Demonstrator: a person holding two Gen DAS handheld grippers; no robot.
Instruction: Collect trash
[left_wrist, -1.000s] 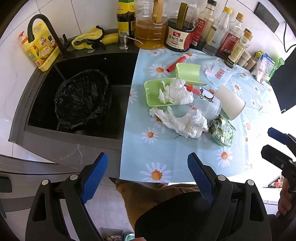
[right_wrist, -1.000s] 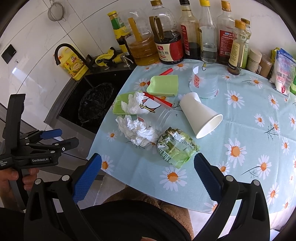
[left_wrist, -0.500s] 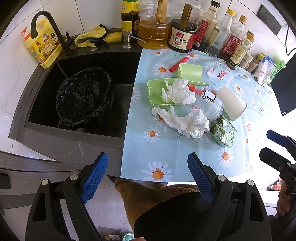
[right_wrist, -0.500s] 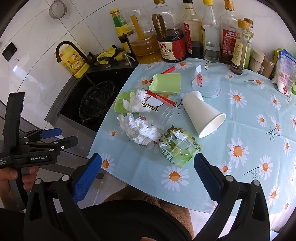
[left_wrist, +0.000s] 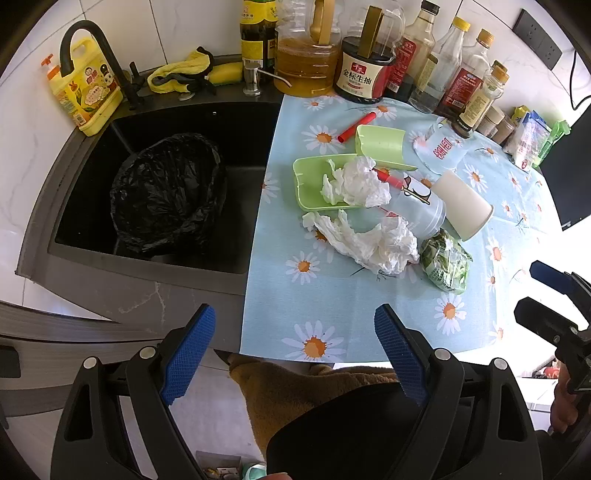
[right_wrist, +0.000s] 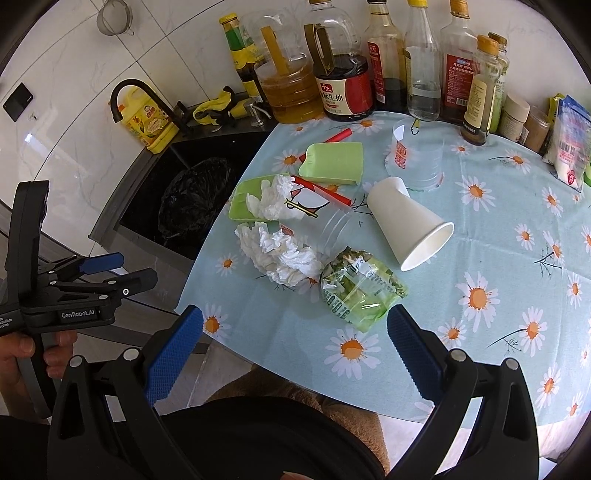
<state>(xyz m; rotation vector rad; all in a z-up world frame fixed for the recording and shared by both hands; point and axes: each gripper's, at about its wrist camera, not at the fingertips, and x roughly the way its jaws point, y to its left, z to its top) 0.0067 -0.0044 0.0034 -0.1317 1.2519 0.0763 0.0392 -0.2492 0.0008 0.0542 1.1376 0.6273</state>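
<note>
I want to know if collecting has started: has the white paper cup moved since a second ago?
No. The white paper cup lies on its side beside the green wrapper, as before.

Crumpled white paper tissue (left_wrist: 373, 245) lies on a smooth daisy-print tablecloth (left_wrist: 288, 295). The black bin bag (left_wrist: 168, 192) is glossy, wrinkled plastic; the white cup (right_wrist: 410, 225) looks matt paper.

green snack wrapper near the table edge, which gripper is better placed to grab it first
Right, probably. In its own view the green snack wrapper lies just ahead of the open right gripper, almost between its fingers. The left gripper, also open and empty, faces the sink side, with the wrapper off to its right.
</note>
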